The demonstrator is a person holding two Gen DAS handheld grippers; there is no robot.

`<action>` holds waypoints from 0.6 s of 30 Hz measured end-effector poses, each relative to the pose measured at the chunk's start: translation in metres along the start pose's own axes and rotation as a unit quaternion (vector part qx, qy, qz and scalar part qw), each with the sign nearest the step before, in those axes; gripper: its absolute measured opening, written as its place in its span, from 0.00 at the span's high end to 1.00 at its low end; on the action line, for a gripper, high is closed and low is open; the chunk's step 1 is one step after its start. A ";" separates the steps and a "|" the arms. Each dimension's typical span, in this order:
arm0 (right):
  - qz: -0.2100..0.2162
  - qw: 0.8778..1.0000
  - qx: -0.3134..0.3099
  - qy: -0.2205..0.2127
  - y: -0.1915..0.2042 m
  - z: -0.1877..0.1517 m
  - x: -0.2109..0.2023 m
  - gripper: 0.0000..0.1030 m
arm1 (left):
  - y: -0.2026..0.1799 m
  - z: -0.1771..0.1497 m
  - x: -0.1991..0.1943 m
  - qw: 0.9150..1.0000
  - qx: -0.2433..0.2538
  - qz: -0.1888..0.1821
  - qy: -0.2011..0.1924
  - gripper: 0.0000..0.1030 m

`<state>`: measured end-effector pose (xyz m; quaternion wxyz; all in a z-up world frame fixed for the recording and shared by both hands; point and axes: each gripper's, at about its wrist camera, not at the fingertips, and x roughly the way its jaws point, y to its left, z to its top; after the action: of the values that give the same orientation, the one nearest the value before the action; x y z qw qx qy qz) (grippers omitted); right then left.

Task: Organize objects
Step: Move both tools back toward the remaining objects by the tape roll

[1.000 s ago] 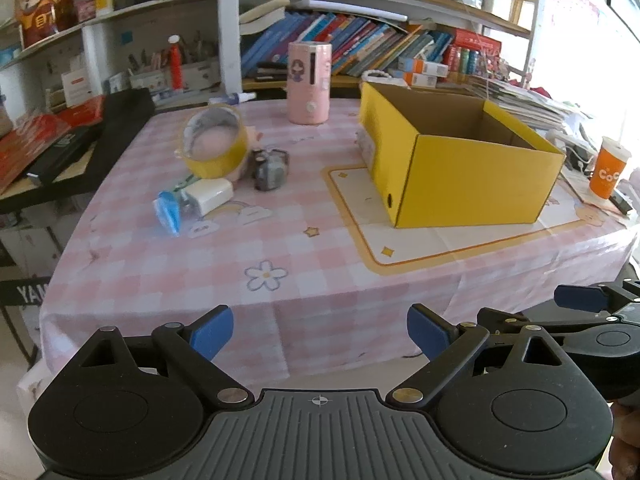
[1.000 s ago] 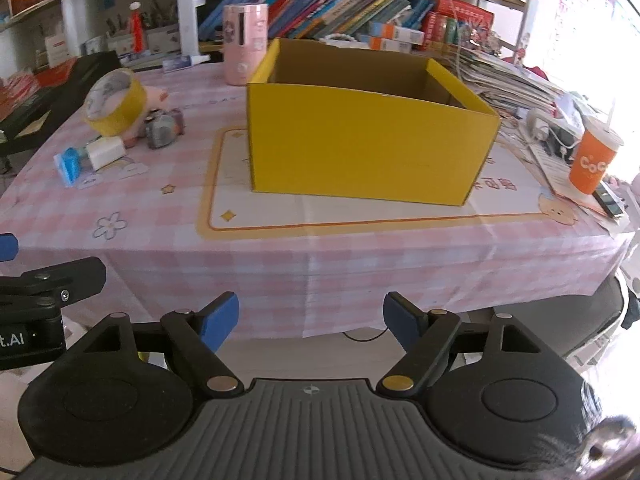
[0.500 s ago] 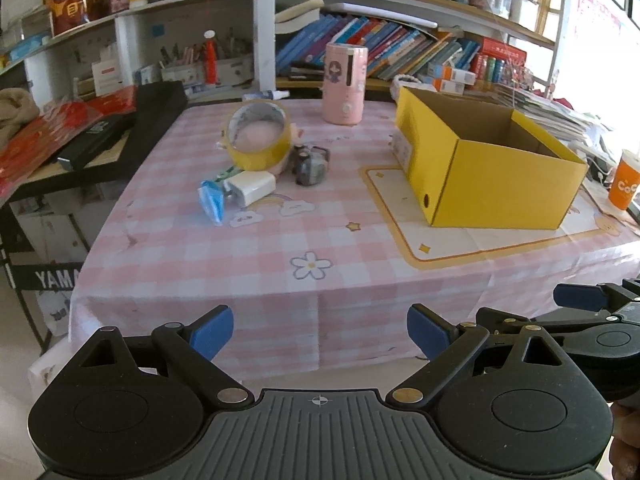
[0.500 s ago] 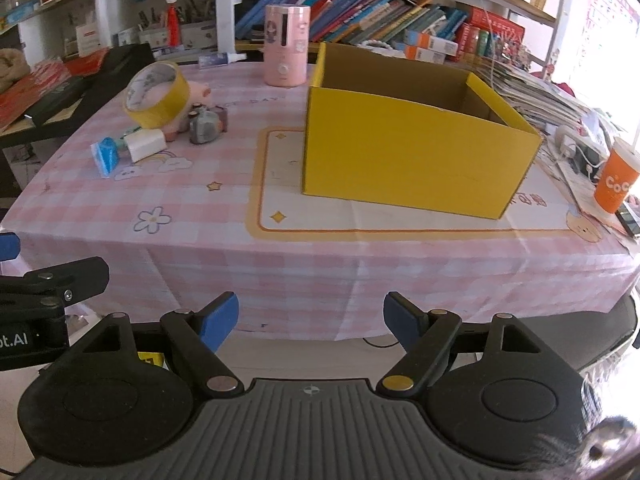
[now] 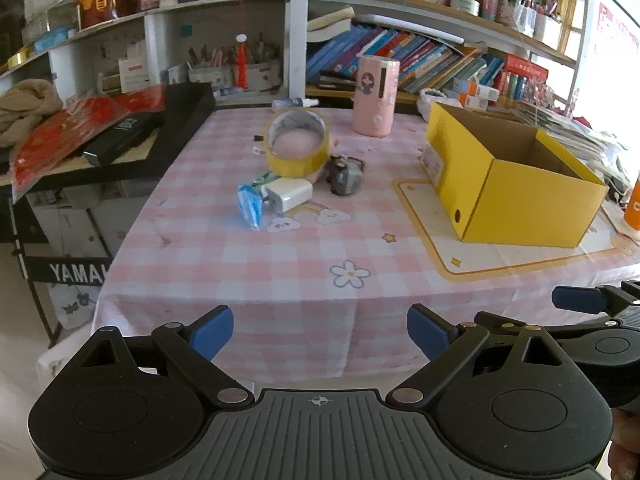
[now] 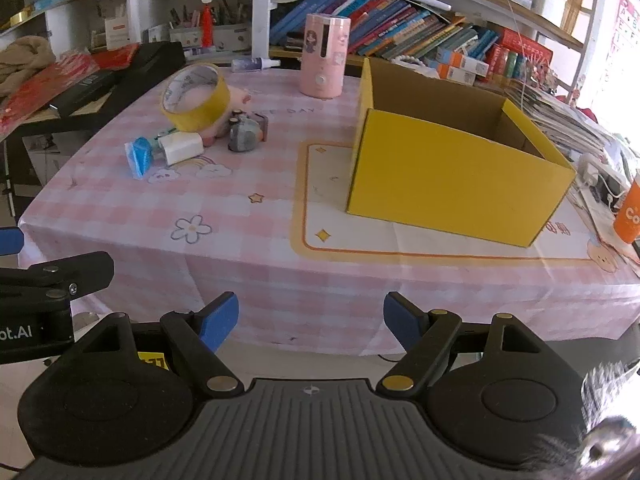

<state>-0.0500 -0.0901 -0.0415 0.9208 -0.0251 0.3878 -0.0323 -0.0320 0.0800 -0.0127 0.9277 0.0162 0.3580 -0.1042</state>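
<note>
An open yellow cardboard box [image 5: 516,188] [image 6: 452,172] stands on the right of the pink checked tablecloth [image 5: 288,256]. To its left lies a cluster: a yellow tape roll [image 5: 298,148] [image 6: 196,96] leaning on a pink plush toy, a white charger [image 5: 288,194] [image 6: 180,147], a blue packet [image 5: 250,206] [image 6: 138,158] and a small grey toy [image 5: 344,172] [image 6: 244,132]. My left gripper [image 5: 320,330] hangs open in front of the table's near edge, holding nothing. Beside it, my right gripper [image 6: 311,318] is open and holds nothing too.
A pink cylindrical device [image 5: 375,96] stands at the table's back. An orange paper cup [image 6: 630,216] sits at the right edge beside papers and cables. Bookshelves [image 5: 420,56] run behind the table, and a black keyboard case [image 5: 160,120] lies on a stand to the left.
Both grippers have shifted sideways along the table's front edge, so the box and the cluster slid right in both views. Their jaws stayed as wide as before.
</note>
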 end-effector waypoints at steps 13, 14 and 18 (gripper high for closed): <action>0.019 1.000 -0.022 -0.009 0.027 0.014 0.005 0.24 | 0.022 0.006 0.000 1.000 -0.014 0.018 -0.010 0.07; 0.020 0.999 -0.023 -0.010 0.028 0.015 0.006 0.24 | 0.023 0.007 0.001 1.000 -0.014 0.018 -0.010 0.07; 0.022 0.999 -0.021 -0.009 0.028 0.019 0.010 0.24 | 0.024 0.010 0.006 1.000 -0.014 0.018 -0.008 0.07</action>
<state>-0.0284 -0.0622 -0.0377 0.9242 -0.0361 0.3802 -0.0037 -0.0156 0.1016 -0.0104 0.9325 0.0090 0.3515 -0.0823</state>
